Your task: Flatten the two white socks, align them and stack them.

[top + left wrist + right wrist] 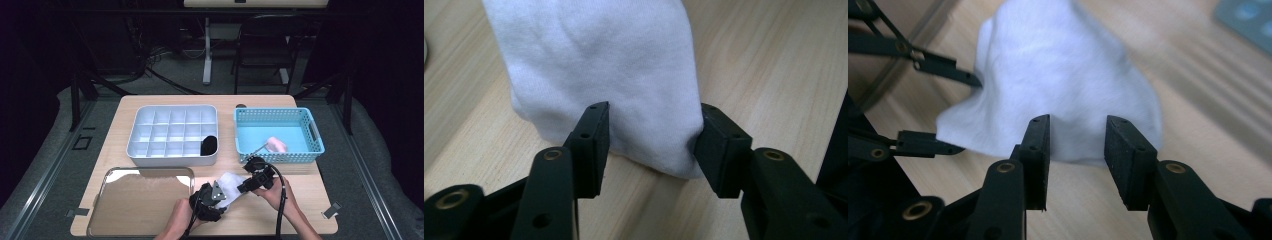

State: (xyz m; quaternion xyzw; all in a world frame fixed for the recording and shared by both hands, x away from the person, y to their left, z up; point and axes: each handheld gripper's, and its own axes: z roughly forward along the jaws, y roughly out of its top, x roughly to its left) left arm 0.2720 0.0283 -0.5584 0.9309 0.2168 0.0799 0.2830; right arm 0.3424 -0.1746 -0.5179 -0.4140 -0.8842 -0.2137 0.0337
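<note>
1. Two grippers are working one white sock, which lies on the wooden table near the front edge, right of the metal tray and below the blue basket. Looks like the fold-or-roll stage to me, ahead of stashing it in the divided white organizer, where a dark item already sits in one compartment.
2. Left gripper: jaws half spread, straddling the sock's near end. From its own view, one pad rests over the cloth and the other touches the edge, so it's more bracketing than a real pinch.
3. Right gripper: jaws partly apart at the sock's other edge, with cloth bunched up between them; the pads aren't clearly biting.
4. Next move, I reckon: both need to squeeze onto the fabric properly before lifting or folding, or it'll slip.
</note>
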